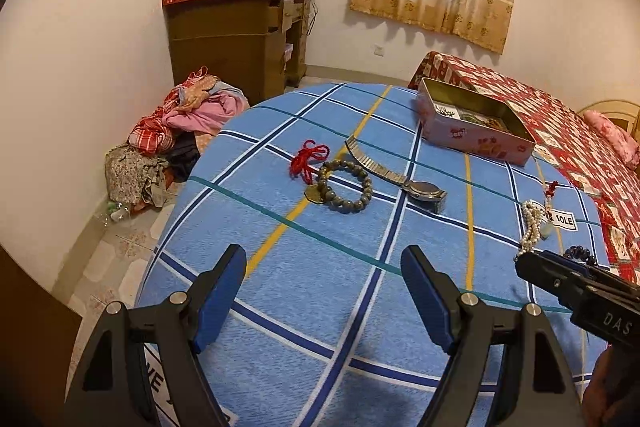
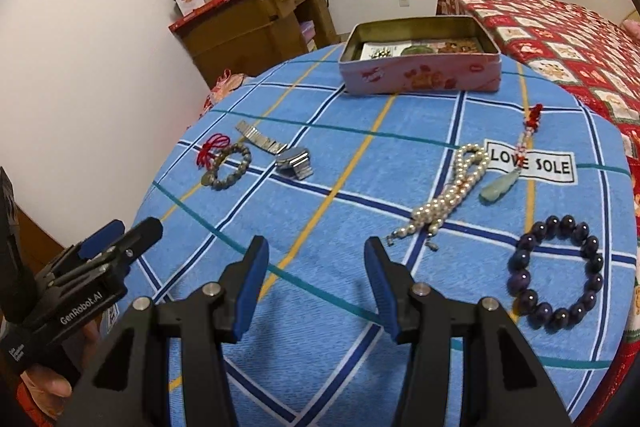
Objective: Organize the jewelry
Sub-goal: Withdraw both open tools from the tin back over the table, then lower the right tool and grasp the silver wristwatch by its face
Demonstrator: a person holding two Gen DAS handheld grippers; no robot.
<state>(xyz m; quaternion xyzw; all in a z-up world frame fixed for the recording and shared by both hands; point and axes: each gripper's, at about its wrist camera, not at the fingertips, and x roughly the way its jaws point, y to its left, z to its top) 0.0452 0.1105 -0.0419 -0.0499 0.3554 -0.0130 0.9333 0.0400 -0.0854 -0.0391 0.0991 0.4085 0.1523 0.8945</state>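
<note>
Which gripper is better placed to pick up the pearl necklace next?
Right. The pearl necklace lies just ahead of the right gripper, whose fingers stand open and empty; the left gripper faces the watch.

Cloth (image 2: 320, 195): woven cotton look, matt, blue check. Tin (image 2: 420, 79): metal, dull gold inside, printed pink outside. Watch (image 1: 424, 191): brushed metal band. Pearls (image 2: 452, 195): glossy. Purple beads (image 2: 554, 269): polished, glossy. Green beads (image 1: 346, 187): stone-like, semi-matt. Pendant (image 2: 500, 185): pale, translucent, smooth. Cord (image 1: 308, 157): red thread.

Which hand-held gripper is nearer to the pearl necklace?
Right. The right hand-held gripper is open just before the pearl necklace; the left hand-held gripper is farther, facing the watch.
</note>
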